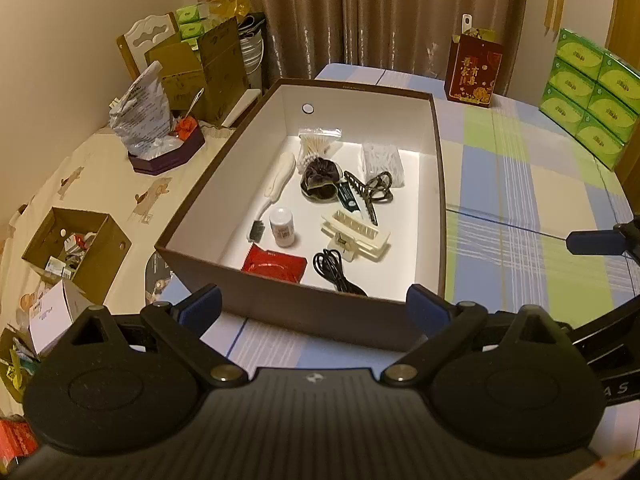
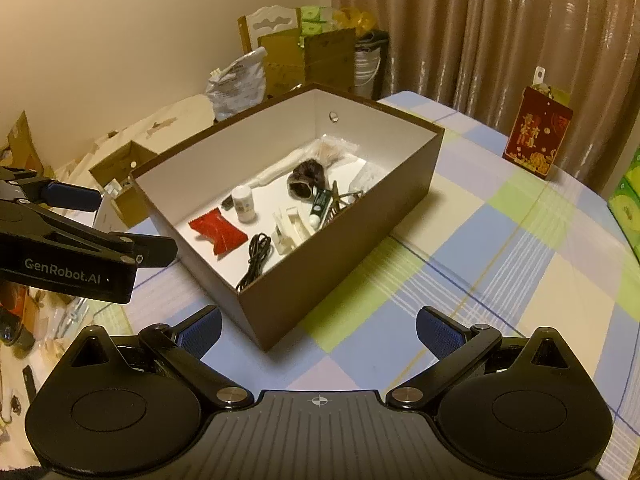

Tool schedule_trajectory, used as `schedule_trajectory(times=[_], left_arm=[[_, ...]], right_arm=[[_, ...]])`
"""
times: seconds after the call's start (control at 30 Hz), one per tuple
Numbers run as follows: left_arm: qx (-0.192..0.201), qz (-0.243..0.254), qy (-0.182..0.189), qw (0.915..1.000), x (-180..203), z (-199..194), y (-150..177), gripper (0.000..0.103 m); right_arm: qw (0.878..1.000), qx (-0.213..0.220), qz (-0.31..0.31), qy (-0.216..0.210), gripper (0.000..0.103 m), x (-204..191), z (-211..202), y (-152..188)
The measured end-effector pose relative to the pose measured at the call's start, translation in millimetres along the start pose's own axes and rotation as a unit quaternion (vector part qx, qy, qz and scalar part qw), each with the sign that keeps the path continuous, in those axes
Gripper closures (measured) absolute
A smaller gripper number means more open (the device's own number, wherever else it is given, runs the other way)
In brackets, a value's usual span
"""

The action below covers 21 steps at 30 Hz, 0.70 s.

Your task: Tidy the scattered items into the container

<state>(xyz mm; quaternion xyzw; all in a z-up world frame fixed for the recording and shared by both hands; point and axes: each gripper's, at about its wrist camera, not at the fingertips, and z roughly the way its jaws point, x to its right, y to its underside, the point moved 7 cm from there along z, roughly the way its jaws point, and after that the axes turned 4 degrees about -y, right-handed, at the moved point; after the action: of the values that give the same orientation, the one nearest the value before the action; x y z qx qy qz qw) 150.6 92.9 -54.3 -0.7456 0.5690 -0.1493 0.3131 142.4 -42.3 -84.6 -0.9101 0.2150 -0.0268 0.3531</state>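
Brown pleated curtains and a pale wall are seen behind a tabletop (image 2: 500, 240) covered in a smooth checked cloth of blue, green and cream. At the middle of that tabletop the brown rigid cardboard box with white matte walls (image 1: 438, 184) is found, and all the small things are seen inside it: a crinkly red foil packet (image 1: 274, 266) at 6 o'clock on its floor, a coiled black cable (image 1: 332, 270) just beside it, a ribbed cream plastic hair claw (image 1: 356, 234), a small white cylindrical bottle (image 1: 282, 227), a dark velvety scrunchie (image 1: 320, 180) near the centre, and a clear bag of cotton swabs (image 1: 318, 142) at 12 o'clock.

No loose item is seen on the cloth, so the tidying is judged near complete. The left tongs (image 1: 314, 310) and the right tongs (image 2: 318, 330) are both held apart and empty, short of the box's near wall. If either were pushed forward, the light box could be shoved or the slack cloth dragged. Small things elsewhere could be overlooked.
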Motion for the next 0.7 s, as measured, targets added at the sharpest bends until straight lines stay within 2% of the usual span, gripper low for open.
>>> schedule_trajectory(times=[0.7], left_arm=[[-0.010, -0.009, -0.015, 0.9998, 15.2, -14.2, 19.5, 0.006]], right_arm=[[1.000, -0.004, -0.007, -0.019, 0.002, 4.0, -9.8, 17.2]])
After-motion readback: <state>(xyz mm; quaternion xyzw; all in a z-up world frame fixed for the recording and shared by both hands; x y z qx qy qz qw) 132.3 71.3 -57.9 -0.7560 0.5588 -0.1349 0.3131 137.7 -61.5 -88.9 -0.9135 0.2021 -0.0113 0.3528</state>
